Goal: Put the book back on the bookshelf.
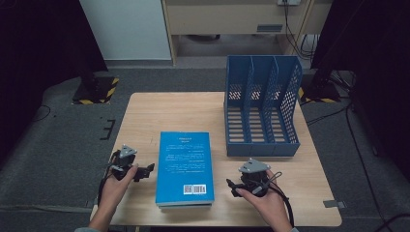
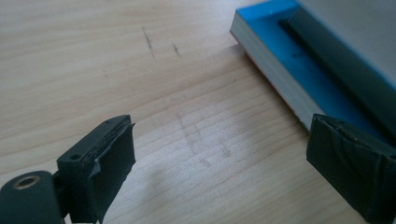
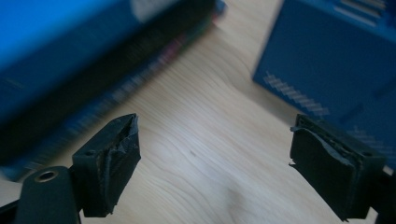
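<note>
High view: my left gripper (image 1: 146,170) and right gripper (image 1: 232,186) flank the books (image 1: 185,166), both spread wide and holding nothing.

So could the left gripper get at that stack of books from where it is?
Probably yes. The left gripper is open beside the books, with bare table between them and nothing in the way.

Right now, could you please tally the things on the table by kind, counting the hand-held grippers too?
Books, stacked: at least 2; the stack's edges are too blurred for an exact count
Blue file rack: 1
Hand-held grippers: 2, left and right, both open and holding nothing
Total: at least 5
</note>
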The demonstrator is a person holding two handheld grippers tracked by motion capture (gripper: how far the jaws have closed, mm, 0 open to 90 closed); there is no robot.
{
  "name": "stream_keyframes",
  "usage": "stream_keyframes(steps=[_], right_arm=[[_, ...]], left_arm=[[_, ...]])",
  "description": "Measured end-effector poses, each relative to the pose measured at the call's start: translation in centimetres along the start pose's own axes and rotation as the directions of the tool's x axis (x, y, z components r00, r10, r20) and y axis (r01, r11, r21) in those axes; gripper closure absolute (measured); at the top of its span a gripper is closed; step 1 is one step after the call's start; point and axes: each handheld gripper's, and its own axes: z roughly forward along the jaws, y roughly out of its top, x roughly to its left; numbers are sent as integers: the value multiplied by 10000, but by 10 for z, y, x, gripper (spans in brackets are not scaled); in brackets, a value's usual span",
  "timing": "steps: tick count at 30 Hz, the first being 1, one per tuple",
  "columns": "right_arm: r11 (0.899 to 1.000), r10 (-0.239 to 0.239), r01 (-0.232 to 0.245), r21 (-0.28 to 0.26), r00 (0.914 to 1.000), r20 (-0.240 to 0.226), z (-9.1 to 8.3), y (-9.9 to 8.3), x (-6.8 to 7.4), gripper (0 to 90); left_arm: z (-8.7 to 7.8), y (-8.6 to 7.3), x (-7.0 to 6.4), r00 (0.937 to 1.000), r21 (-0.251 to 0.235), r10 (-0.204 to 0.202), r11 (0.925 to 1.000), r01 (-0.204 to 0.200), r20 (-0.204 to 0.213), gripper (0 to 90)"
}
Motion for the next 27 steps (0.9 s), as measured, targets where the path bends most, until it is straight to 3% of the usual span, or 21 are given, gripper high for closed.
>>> stream_keyframes(steps=[2,6,9,12,15,19,21,25,27], right_arm=[[9999,66,-71,-143,9993,-372,-5,13,5,170],[9992,-281,259,-291,9964,-800,-7,40,12,181],[9990,-402,372,-266,9917,-1220,-2,57,17,174],[9990,-439,425,-126,9862,-1597,7,68,21,154],[9992,-375,387,26,9802,-1946,19,78,26,135],[9992,-335,374,134,9743,-2229,29,85,31,123],[9993,-291,335,147,9713,-2362,32,87,32,112],[9991,-295,358,214,9698,-2422,36,89,32,89],[9989,-306,385,265,9670,-2530,38,88,32,74]], left_arm=[[-12,5,0,10000,-208,-42,9998,43,43,80],[-34,24,-6,9999,-687,145,9975,-143,25,80],[-42,38,-14,9993,-876,145,9961,-115,331,75],[-38,47,-28,9932,-844,278,9963,-182,1129,66],[-30,50,-41,9881,-725,500,9966,-397,1457,68],[-19,51,-54,9871,-423,591,9977,-534,1489,121],[-16,52,-57,9855,-331,759,9969,-716,1521,202],[-11,55,-61,9792,-308,695,9974,-647,1907,293],[-10,58,-63,9805,-265,822,9965,-787,1783,298]])
